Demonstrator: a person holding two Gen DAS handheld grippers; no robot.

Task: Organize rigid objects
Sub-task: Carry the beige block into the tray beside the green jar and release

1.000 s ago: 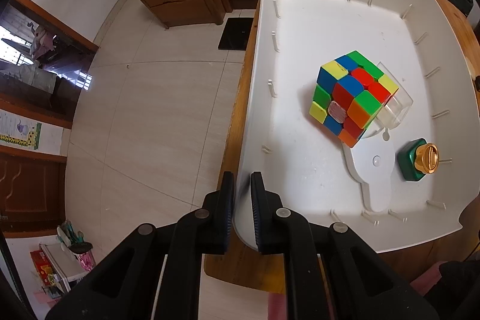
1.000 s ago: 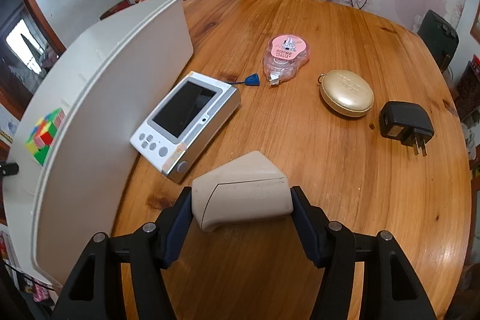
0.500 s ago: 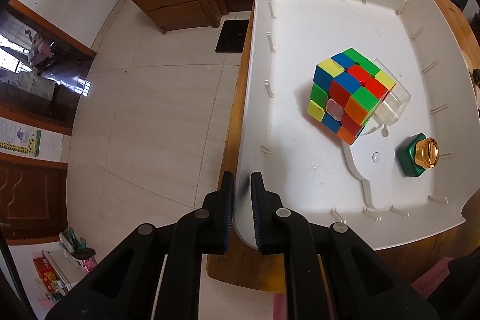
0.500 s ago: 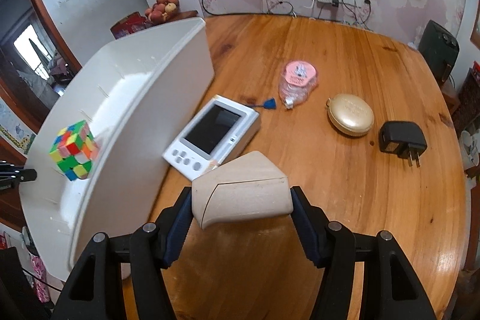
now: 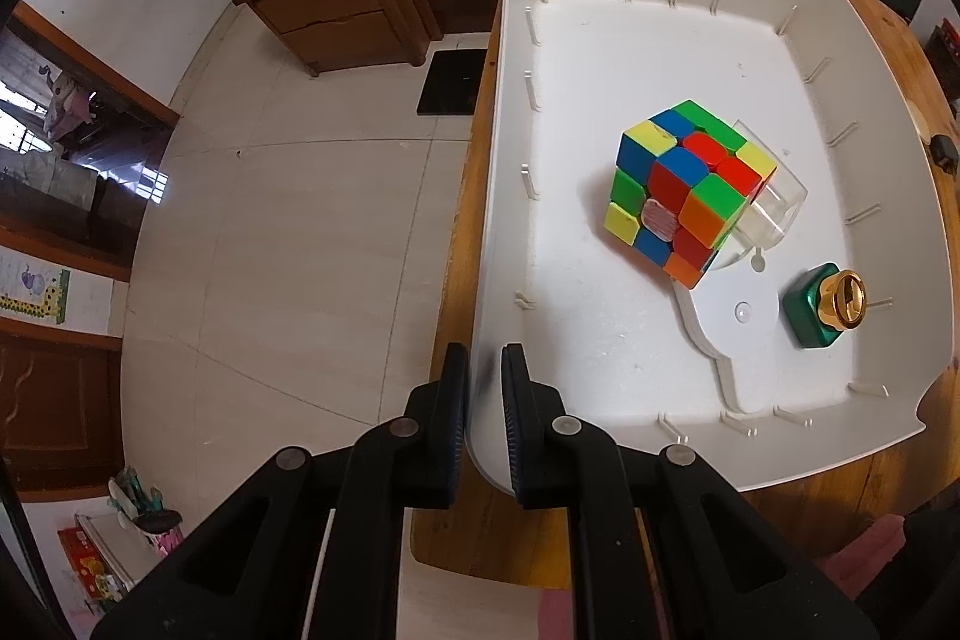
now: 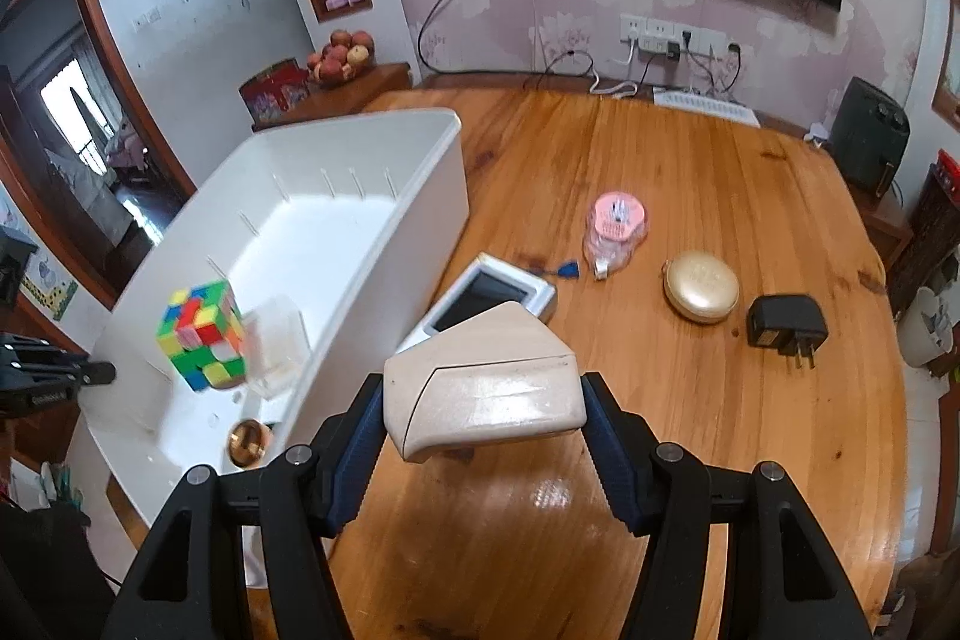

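A beige case [image 6: 483,388] rides above the wooden surface [image 6: 690,430], clamped by its two ends between the fingers [image 6: 606,454] of the right gripper [image 6: 483,451] at lower centre of the right wrist view. At the left of that frame stands the white bin [image 6: 414,244], the likely destination. In the left wrist view the left gripper [image 5: 483,424] is clenched on the bin's near wall at bottom centre, one finger inside and one outside, steadying it.

Done well, the step appears to call for carrying the case leftward with its underside clear of the bin's rim, then lowering it onto bare floor toward the bin's far end, away from the colour cube [image 5: 690,196], the clear box [image 5: 774,214] it leans against and the green bottle with a gold cap [image 5: 825,304]. Letting go only once the case rests flat should stop it tumbling; the left hold should stay firm so the bin does not slide.

The case looks hard and smooth, pale cream, wedge-shaped with rounded corners and a curved seam on its near face, slightly scuffed. Waiting on the surface are a white screen device [image 6: 492,295] just behind the case, a pink tape dispenser [image 6: 618,226], a gold oval case [image 6: 699,286] and a black charger [image 6: 786,328].
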